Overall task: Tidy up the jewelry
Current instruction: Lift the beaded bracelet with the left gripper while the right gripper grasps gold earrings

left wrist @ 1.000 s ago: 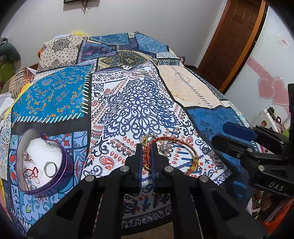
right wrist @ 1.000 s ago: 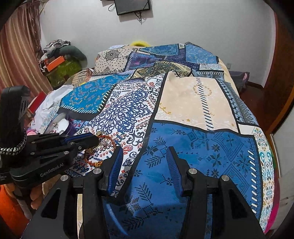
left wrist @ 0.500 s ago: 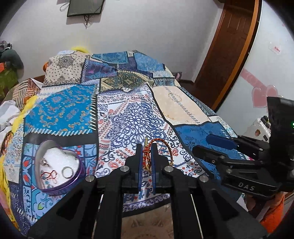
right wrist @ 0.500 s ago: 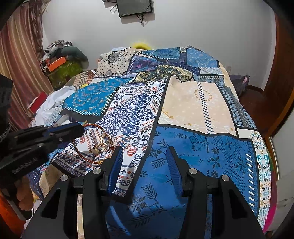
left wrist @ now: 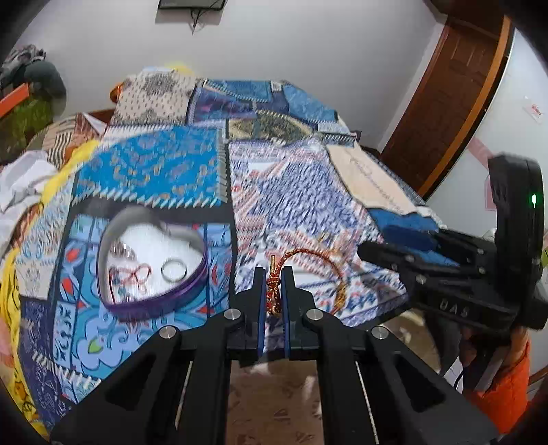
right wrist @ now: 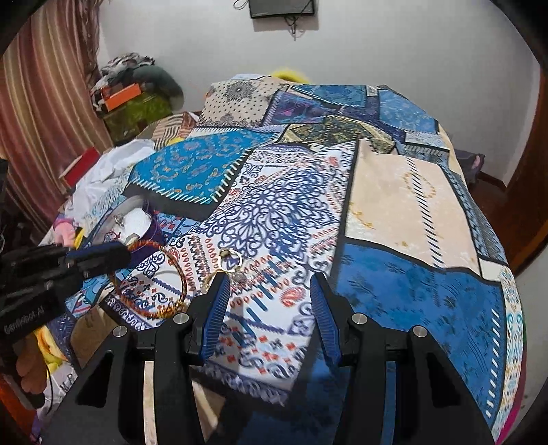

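Nearest in the left wrist view, bottom centre: left gripper point(left wrist: 274, 284), black with blue pads, jaws pressed together on the knotted end of a red and gold cord bangle point(left wrist: 310, 255). Bangle loop arching up and to the right of the fingertips, lifted over the near edge of a patchwork bedspread point(left wrist: 291, 191). To the left of the fingertips, in the lower left quarter: heart-shaped purple tin point(left wrist: 150, 301) lying open on the bedspread, white lining inside, holding a silver ring point(left wrist: 174, 270), a red cord piece point(left wrist: 132, 275) and a small silver item too blurred to name. At the right edge: right gripper point(left wrist: 394, 239) seen side-on, with an orange sleeve point(left wrist: 507, 386) below it. In the right wrist view, bottom centre: right gripper point(right wrist: 270, 301) with jaws standing apart and nothing between the pads, over the near edge of the bedspread. Just beyond its left fingertip: small gold ring point(right wrist: 229, 258) with a pale charm, lying on the white patterned patch. Farther back in both views: rest of the bed, white wall, dark screen point(right wrist: 282, 8) mounted at top centre. Upper right of the left wrist view: brown wooden door point(left wrist: 441, 102). Left side of the right wrist view: striped curtain point(right wrist: 44, 113).
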`<state>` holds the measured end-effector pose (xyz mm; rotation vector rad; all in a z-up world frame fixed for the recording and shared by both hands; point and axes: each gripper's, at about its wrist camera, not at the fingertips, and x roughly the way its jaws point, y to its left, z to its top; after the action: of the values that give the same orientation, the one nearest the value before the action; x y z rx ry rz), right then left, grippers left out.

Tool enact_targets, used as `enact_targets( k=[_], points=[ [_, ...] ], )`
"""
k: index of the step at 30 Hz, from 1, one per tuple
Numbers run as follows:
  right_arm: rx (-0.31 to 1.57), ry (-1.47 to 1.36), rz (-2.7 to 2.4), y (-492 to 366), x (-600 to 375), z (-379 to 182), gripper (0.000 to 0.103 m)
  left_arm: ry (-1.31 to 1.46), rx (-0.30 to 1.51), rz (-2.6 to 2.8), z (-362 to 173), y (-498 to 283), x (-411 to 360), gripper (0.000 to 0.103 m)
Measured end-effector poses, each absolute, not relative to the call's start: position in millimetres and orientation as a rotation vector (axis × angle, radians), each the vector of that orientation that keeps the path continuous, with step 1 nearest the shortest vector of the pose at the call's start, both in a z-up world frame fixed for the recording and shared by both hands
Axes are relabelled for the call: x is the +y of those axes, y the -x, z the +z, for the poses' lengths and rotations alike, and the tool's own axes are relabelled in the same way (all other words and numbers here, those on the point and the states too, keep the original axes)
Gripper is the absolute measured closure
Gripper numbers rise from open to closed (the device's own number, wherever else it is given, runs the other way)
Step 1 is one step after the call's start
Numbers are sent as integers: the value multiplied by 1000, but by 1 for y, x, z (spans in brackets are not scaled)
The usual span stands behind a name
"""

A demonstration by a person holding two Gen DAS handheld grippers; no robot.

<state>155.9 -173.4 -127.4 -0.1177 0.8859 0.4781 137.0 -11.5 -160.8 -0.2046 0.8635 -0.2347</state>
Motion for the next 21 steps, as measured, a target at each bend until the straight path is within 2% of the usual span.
enact_targets(
  k=[3,5,9,13,21],
  points=[
    [900,132,498,-161,-164,-132,59,207,887,-233,-171,-136,-10,96],
    [906,142,503,-162,-161,-134,67,211,894,-237,-176,-135,-9,96],
    [921,145,506,-164,-156,-140,74,172,894,-243,-177,-136,-14,97],
    [920,146,508,-165,-156,-142,92,127,894,-236,-178,-136,-20,95],
    [907,120,503,-163,-160,-139,93,164,915,-252,-182,-139,-16,93]
  ],
)
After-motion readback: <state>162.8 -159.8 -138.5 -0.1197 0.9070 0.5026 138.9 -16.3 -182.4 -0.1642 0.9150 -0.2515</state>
